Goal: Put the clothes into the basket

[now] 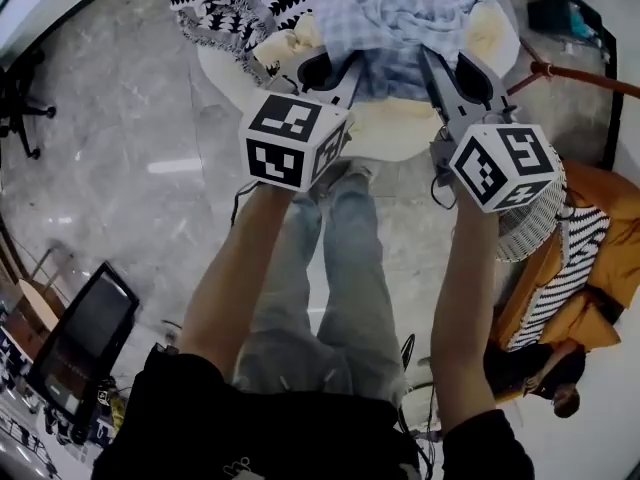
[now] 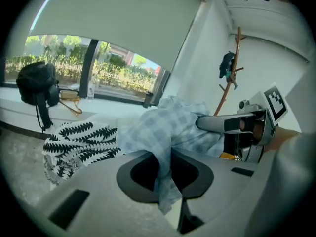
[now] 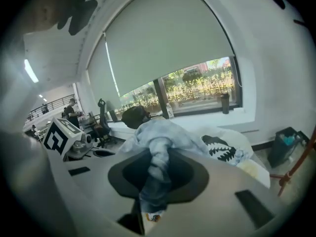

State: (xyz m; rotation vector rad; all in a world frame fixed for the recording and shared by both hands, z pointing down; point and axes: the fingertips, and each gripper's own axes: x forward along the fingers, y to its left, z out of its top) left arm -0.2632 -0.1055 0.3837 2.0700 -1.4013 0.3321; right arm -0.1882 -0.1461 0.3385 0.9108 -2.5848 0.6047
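Note:
A light blue checked shirt (image 1: 400, 18) hangs bunched between both grippers, above a round white table (image 1: 400, 133). My left gripper (image 1: 352, 66) is shut on one fold of it, and the cloth runs down through the jaws in the left gripper view (image 2: 165, 179). My right gripper (image 1: 432, 66) pinches another fold, seen twisted between its jaws (image 3: 154, 179). A black-and-white leaf-patterned garment (image 1: 240, 3) lies on the table to the left. The white wire basket (image 1: 530, 223) stands on the floor at the right, under my right gripper's marker cube.
An orange garment (image 1: 600, 258) and a striped one (image 1: 568, 268) lie beside the basket. A wooden coat stand (image 1: 575, 73) leans at the right. A dark monitor (image 1: 85, 338) sits lower left. The person's jeans-clad legs (image 1: 335, 288) stand before the table.

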